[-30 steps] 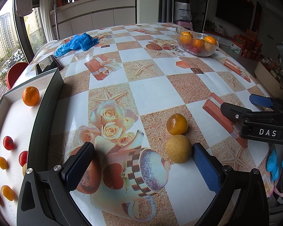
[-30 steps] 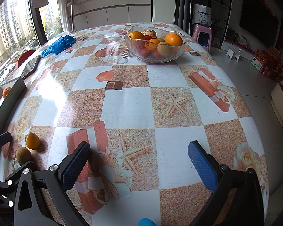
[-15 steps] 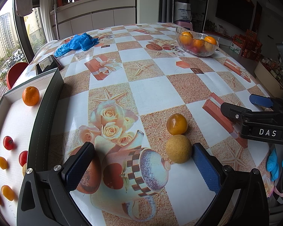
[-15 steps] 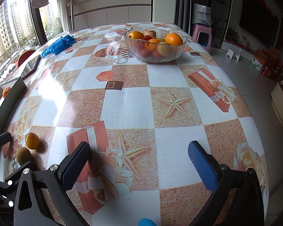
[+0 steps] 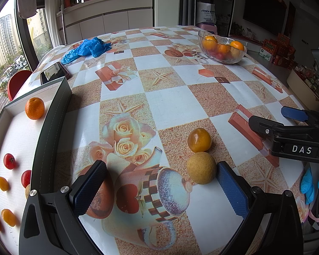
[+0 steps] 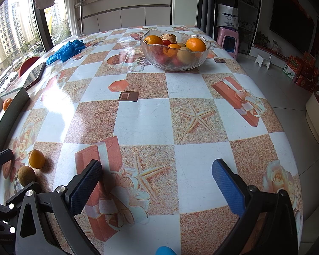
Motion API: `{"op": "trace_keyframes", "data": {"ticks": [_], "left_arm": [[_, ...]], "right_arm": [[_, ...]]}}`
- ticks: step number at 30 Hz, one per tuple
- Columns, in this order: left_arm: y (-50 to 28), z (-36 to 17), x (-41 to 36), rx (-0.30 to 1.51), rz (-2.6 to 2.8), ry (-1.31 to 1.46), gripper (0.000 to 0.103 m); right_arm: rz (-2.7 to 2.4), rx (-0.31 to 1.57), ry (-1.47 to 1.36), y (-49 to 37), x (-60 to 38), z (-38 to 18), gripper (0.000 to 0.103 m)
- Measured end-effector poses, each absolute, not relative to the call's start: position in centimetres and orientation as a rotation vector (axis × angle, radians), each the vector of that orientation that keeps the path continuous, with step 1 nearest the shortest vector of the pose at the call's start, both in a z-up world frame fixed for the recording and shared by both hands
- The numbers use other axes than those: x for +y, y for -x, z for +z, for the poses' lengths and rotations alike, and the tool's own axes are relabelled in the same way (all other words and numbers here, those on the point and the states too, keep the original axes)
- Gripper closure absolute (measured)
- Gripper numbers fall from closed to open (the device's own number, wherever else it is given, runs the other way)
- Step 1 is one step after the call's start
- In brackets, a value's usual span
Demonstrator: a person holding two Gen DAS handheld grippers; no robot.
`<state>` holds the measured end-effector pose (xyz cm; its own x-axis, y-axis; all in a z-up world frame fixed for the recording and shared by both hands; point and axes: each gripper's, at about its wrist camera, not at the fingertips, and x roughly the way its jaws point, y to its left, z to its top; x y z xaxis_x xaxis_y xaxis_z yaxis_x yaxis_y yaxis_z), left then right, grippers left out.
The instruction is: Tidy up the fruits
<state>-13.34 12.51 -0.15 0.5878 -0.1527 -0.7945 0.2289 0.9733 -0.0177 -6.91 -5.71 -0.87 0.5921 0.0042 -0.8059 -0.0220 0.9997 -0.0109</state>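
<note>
Nothing has moved since the pictures from a moment ago. Both tools and all the fruit sit just where they were.

The left gripper [image 5: 159,182] is low over the table [image 5: 180,104] with its jaws wide apart and nothing between them. A kiwi [image 5: 201,167] lies on the cloth just by the inside of its right finger; I cannot tell if they touch. An orange-yellow fruit [image 5: 199,139] sits right behind the kiwi, so close they look to be touching.

The right gripper [image 6: 157,182] is also wide, with only bare cloth between its fingers. From its view the same two fruits are far off to the left, near the left gripper.

On the left side of the table is a tray [image 5: 51,123] with a dark wall and a white floor. In it are an orange [image 5: 34,108] at the far end, two small red fruits [image 5: 9,161] nearer, and some small yellow and orange fruits [image 5: 2,183] near the bottom edge.

A glass bowl [image 6: 174,50] stands at the far right part of the table, well apart from both tools. It holds oranges and other fruit. A blue glove [image 5: 87,48] lies at the far left, and a phone [image 5: 54,72] lies just behind the tray.
</note>
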Motion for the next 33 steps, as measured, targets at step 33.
{"op": "trace_keyframes", "data": {"ticks": [33], "left_arm": [[13.6,0.55,11.85,0.953,-0.228,-0.088,0.02]], "right_arm": [[0.014,0.937,0.022,6.88,-5.63,-0.9,0.0]]}}
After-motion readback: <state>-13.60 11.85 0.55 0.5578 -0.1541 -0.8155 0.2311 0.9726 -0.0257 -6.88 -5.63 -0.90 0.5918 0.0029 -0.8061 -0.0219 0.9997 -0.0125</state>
